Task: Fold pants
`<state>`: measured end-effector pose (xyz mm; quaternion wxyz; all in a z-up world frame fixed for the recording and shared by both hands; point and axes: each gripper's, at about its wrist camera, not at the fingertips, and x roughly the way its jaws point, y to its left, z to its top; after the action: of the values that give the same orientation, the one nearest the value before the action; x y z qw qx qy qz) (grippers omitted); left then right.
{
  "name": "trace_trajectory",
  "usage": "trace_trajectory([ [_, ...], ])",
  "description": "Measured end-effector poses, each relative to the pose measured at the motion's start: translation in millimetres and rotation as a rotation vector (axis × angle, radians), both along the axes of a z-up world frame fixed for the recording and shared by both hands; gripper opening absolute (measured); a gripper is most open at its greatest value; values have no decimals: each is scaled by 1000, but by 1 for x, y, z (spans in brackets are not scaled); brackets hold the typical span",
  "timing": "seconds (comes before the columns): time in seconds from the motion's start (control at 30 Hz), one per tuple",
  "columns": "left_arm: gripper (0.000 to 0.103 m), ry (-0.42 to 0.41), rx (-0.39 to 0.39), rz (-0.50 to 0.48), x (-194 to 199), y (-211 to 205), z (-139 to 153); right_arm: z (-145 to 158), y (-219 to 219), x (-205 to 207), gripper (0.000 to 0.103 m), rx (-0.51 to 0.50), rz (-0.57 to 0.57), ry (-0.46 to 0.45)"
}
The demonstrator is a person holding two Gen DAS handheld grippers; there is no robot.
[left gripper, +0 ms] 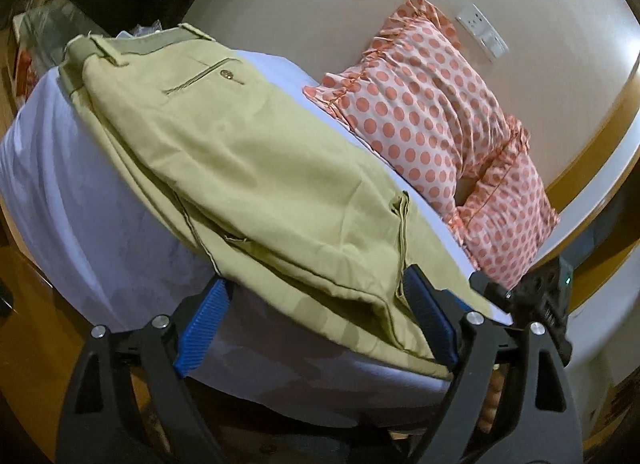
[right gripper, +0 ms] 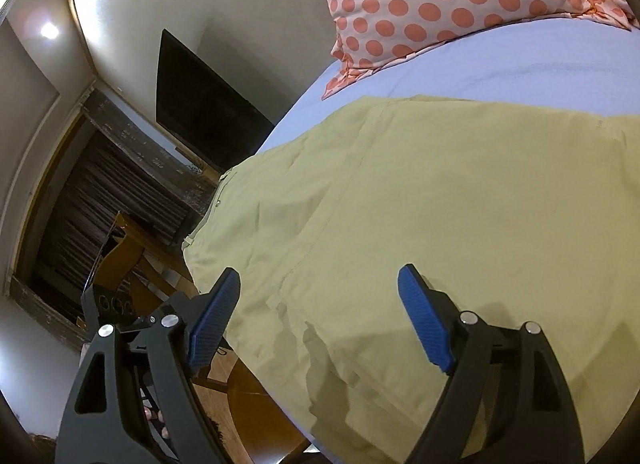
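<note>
Pants [left gripper: 248, 168] on bed sheet [left gripper: 80, 200], polka-dot pillows [left gripper: 420, 104] just beside, left tool [left gripper: 316, 304] and right tool [right gripper: 320, 296] both spread apart.

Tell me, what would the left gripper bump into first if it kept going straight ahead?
Probably the khaki pants: the open left gripper already straddles their near folded edge on the bed.
</note>
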<state>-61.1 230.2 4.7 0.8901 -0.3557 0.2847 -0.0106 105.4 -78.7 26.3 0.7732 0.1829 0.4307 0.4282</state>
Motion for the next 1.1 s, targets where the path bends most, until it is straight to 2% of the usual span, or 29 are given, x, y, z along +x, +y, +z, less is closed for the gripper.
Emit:
trace_trajectory([
  [0.1, 87, 1, 2, 8, 0, -2, 2, -1, 1, -1, 83, -6, -5, -6],
  [0.17, 87, -29, 39, 8, -1, -7, 11, -1, 1, -2, 83, -11, -8, -10],
  [0.27, 87, -21, 66, 9, 8, -8, 14, -1, 1, -4, 83, -11, -13, -13],
  [0.4, 86, -25, -17, 55, 23, 16, 8, -1, -1, -6, 83, -7, -16, -14],
  [0.53, 84, -11, -82, 186, 33, 59, 8, -2, -6, -7, 83, 7, -22, -21],
  [0.6, 77, -1, -147, 225, 41, 86, 6, -2, -9, -6, 83, 16, -27, -23],
  [0.67, 66, 23, -194, 244, 46, 103, 3, -2, -11, -7, 83, 23, -30, -27],
  [0.7, 58, 33, -206, 252, 48, 109, 3, -2, -11, -7, 83, 26, -32, -28],
  [0.73, 44, 48, -211, 265, 51, 114, 2, -3, -13, -7, 83, 31, -32, -31],
  [0.77, 37, 69, -224, 281, 51, 120, 0, -3, -15, -7, 83, 34, -34, -33],
  [0.8, 21, 85, -239, 298, 51, 125, -3, -3, -16, -8, 83, 36, -36, -36],
  [0.87, 17, 112, -258, 311, 52, 132, -7, -3, -21, -9, 83, 45, -38, -42],
  [0.9, 15, 133, -207, 313, 55, 128, -1, -3, -24, -10, 83, 47, -41, -45],
  [1.0, 13, 166, 43, 308, 67, 100, 34, -2, -38, -11, 83, 59, -61, -52],
  [1.1, 12, 107, 244, 215, 86, 54, 84, -1, -68, -11, 83, 91, -122, -50],
])
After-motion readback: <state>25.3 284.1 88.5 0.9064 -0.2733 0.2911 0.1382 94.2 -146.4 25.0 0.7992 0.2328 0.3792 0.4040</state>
